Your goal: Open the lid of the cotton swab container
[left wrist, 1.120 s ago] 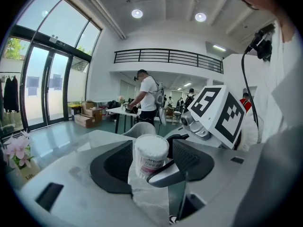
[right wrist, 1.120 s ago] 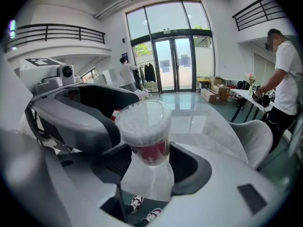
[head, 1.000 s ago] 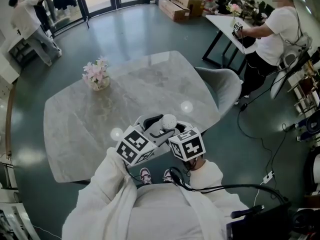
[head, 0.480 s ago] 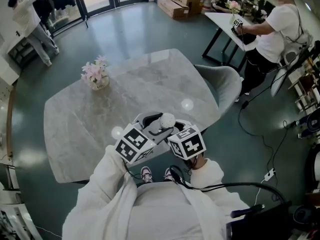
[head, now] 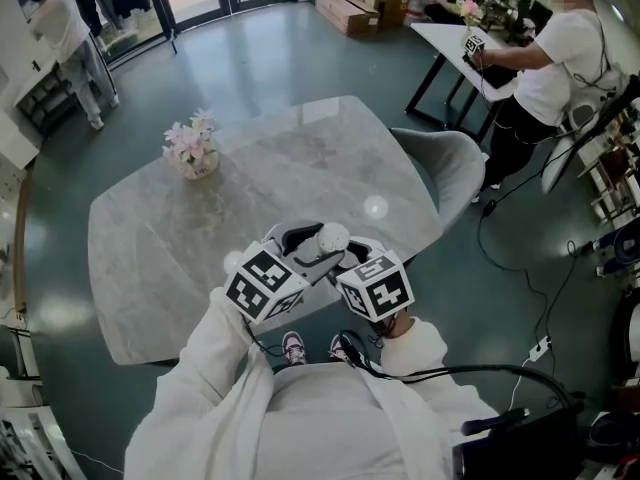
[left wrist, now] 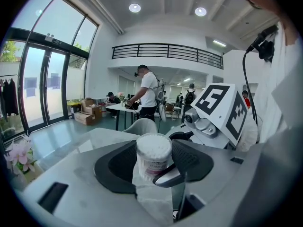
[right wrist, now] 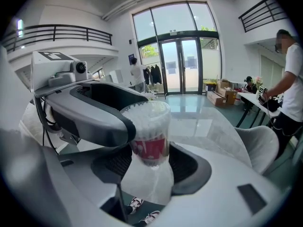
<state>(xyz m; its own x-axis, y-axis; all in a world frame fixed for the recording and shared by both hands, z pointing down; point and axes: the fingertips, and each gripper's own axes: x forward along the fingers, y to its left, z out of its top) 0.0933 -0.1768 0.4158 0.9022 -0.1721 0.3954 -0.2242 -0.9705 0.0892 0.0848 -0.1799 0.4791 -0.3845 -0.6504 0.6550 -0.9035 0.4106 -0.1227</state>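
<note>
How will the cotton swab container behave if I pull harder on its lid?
Probably light: the cotton swab container is clear thin plastic packed with swabs. Its smooth round wall may twist or slip between the pads of the right gripper. A harder squeeze from the left gripper might flex it.

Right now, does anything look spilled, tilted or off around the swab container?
Nothing stands out. The cotton swab container looks upright, gripped by both the left gripper and the right gripper. Its swabs are packed inside, and none lie loose on the table.
</note>
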